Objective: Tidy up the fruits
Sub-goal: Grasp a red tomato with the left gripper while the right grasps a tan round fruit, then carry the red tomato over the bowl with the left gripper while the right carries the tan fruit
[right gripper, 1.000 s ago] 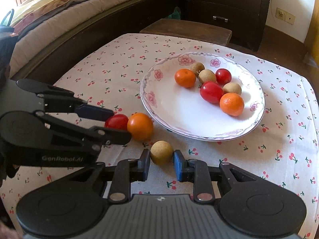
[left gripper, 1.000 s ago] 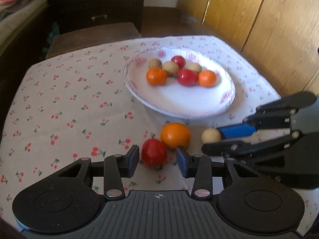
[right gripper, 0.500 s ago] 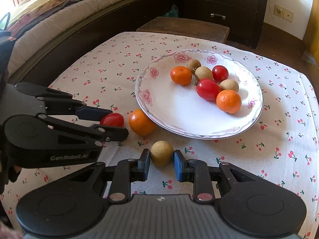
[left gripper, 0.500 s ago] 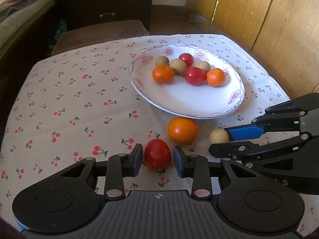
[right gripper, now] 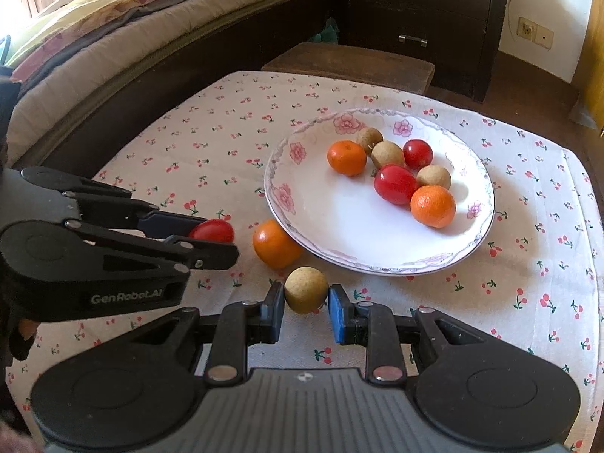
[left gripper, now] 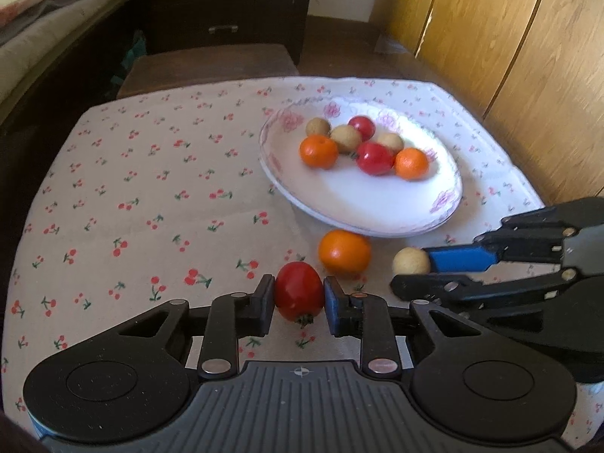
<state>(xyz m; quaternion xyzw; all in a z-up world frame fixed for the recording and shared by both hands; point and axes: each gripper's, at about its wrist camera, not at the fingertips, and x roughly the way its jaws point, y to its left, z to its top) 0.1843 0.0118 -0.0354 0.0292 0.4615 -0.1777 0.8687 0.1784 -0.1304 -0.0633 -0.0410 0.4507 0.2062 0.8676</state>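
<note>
seven fruits sit on the plate (right gripper: pixel 287 196); left gripper (left gripper: pixel 298 298) clamps a tomato (left gripper: pixel 299 295), right gripper (right gripper: pixel 305 302) clamps a longan (right gripper: pixel 305 289), one orange (right gripper: pixel 275 243) waits.

Red tomato (right gripper: pixel 212 230) half hidden behind left tongs (right gripper: pixel 211 241) (right view), plate (left gripper: pixel 445 204) blurred

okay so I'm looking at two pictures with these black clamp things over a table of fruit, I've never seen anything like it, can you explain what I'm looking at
These are two hand-held grippers, each carried by a person, with a camera looking along its fingers. One picture comes from the left gripper, the other from the right gripper; each also shows the other from the side. On the cherry-print tablecloth sits a flowered plate holding seven small fruits. The left gripper is shut on a red tomato. The right gripper is shut on a small tan round fruit. A loose orange lies against the plate's rim.
</note>
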